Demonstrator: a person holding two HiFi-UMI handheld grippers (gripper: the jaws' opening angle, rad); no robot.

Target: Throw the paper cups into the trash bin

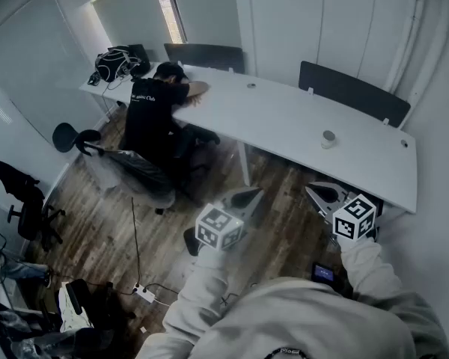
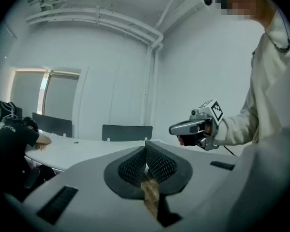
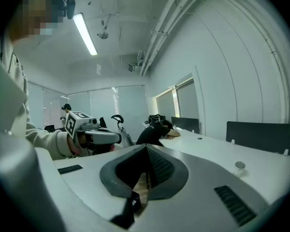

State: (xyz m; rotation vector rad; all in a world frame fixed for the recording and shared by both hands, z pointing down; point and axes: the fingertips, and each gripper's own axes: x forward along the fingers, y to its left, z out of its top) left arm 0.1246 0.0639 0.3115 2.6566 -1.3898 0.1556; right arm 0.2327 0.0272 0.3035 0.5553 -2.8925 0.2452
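One paper cup (image 1: 328,138) stands upright on the long white table (image 1: 284,118), toward its right end. The right gripper view shows the same cup (image 3: 239,166) low at the right. Both grippers hang in the air in front of the table, well short of the cup. My left gripper (image 1: 245,197) is shut with nothing between its jaws, and its own view shows the tips (image 2: 146,148) pressed together. My right gripper (image 1: 323,193) is also shut and empty, its tips (image 3: 146,151) meeting. No trash bin can be made out in any view.
A person in a black shirt (image 1: 151,111) sits slumped over the table's left end. A backpack (image 1: 116,63) lies at the far left corner. Dark divider panels (image 1: 352,92) line the far edge. Office chairs (image 1: 30,208) and a power strip (image 1: 144,293) with cables stand on the wood floor.
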